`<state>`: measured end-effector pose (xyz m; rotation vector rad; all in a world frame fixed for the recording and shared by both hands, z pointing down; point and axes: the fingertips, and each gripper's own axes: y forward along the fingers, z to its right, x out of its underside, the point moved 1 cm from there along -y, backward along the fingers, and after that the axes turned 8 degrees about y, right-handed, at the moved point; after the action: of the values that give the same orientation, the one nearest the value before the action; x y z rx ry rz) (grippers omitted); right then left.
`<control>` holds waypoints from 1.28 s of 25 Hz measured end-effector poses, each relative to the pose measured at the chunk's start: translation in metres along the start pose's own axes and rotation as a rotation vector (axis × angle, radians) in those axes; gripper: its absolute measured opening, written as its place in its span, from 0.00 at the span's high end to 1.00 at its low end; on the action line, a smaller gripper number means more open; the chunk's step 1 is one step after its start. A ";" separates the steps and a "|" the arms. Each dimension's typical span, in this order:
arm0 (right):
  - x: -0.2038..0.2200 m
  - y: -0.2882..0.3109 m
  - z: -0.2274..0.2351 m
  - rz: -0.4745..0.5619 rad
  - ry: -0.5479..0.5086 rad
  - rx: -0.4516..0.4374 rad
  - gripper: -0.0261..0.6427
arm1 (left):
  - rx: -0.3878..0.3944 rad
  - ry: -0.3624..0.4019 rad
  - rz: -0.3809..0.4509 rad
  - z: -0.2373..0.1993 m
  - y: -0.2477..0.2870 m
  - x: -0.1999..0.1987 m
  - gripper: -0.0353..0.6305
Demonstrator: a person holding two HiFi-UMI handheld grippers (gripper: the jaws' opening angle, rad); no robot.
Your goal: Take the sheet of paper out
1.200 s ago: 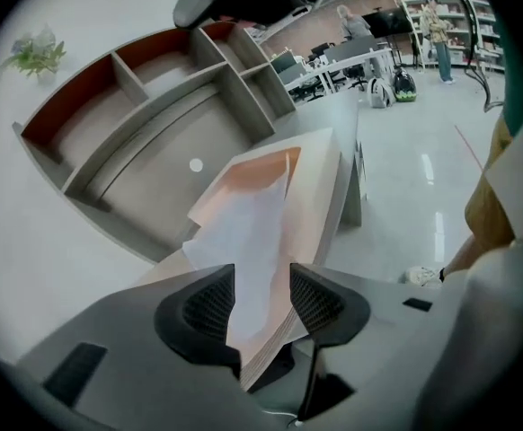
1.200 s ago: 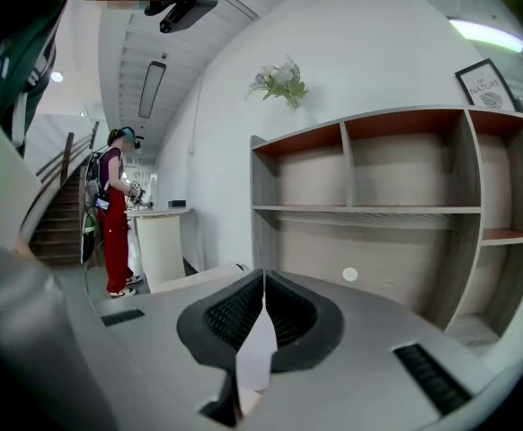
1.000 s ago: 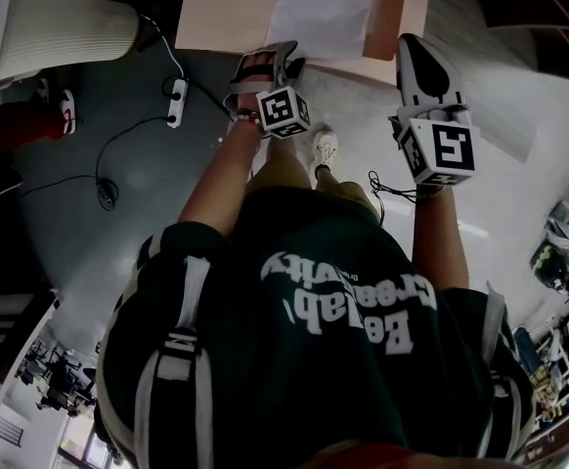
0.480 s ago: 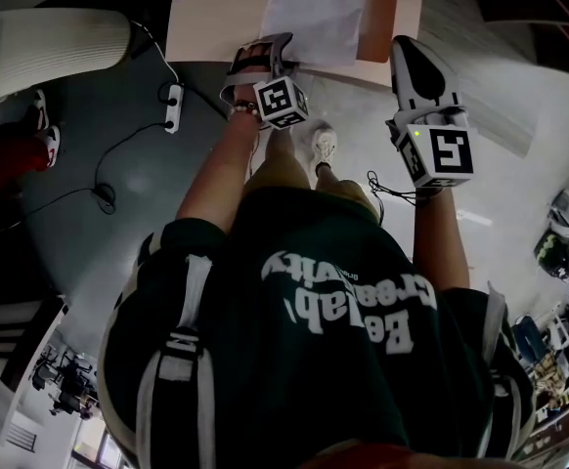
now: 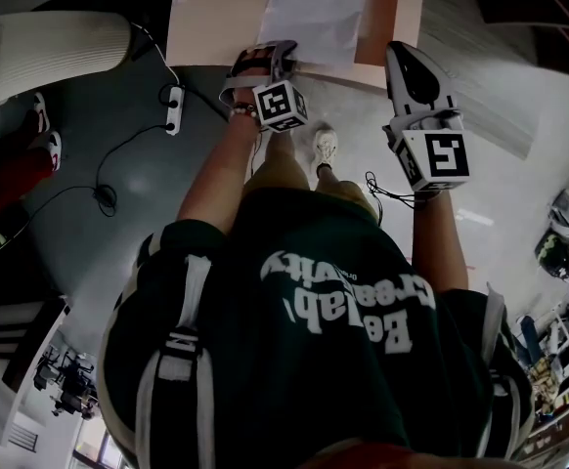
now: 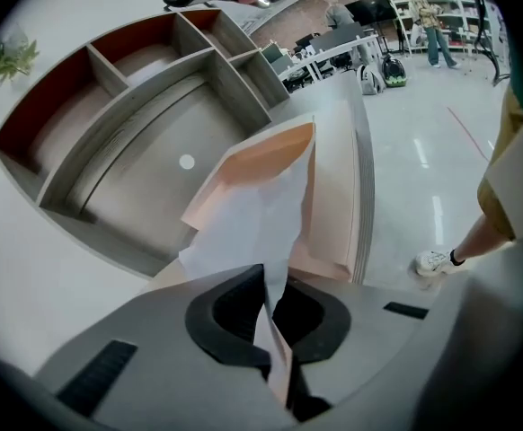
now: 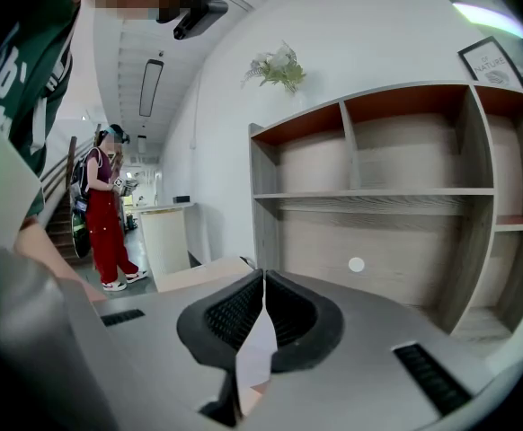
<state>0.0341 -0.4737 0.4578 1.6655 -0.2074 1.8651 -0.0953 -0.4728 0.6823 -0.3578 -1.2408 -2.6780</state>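
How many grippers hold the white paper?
1. The left gripper is shut on the near edge of the paper. The right gripper is shut on nothing, to the right of the paper.

Person wears a dark green T-shirt (image 5: 314, 360), short-sleeved, with white lettering across it. Black shoulder straps (image 5: 177, 350) with pale stripes sit at 9 and 3 o'clock of the lettering. Tan shorts (image 5: 284, 169); one white shoe (image 5: 325, 146) at 1 o'clock of them. Left gripper (image 5: 263, 55): grey body, black pads. Right gripper (image 5: 402, 52): white shell, black inset. Left cube (image 5: 281, 106) and right cube (image 5: 435, 159): white, with black square markers
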 end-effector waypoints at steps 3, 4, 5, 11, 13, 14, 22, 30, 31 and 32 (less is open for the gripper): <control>-0.001 0.001 0.000 0.004 0.003 -0.002 0.91 | 0.018 -0.033 0.012 -0.002 -0.002 -0.001 0.92; -0.001 0.002 0.000 0.006 0.004 -0.002 0.91 | 0.022 -0.046 0.016 -0.004 -0.002 -0.001 0.92; -0.001 0.004 0.001 0.007 0.006 -0.002 0.91 | 0.023 -0.060 0.020 -0.006 -0.002 -0.001 0.92; -0.013 -0.013 -0.006 0.022 -0.005 -0.003 0.91 | 0.006 -0.162 0.048 -0.023 -0.026 -0.012 0.92; -0.018 -0.021 -0.010 0.031 -0.005 -0.001 0.91 | 0.003 -0.197 0.051 -0.027 -0.036 -0.015 0.92; -0.019 -0.022 -0.011 0.035 -0.005 0.000 0.91 | 0.004 -0.217 0.051 -0.029 -0.038 -0.016 0.92; -0.026 -0.037 -0.017 0.060 -0.022 -0.002 0.91 | -0.003 -0.375 0.064 -0.044 -0.057 -0.020 0.92; -0.033 -0.046 -0.024 0.084 -0.046 -0.019 0.91 | -0.058 -0.474 0.093 -0.065 -0.079 -0.027 0.92; -0.034 -0.046 -0.025 0.087 -0.049 -0.022 0.91 | -0.059 -0.489 0.098 -0.067 -0.082 -0.027 0.92; -0.036 -0.047 -0.025 0.090 -0.051 -0.024 0.91 | -0.060 -0.506 0.104 -0.069 -0.085 -0.027 0.92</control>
<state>0.0382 -0.4359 0.4063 1.7140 -0.3297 1.8793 -0.1007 -0.4694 0.5695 -1.1301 -1.2097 -2.6229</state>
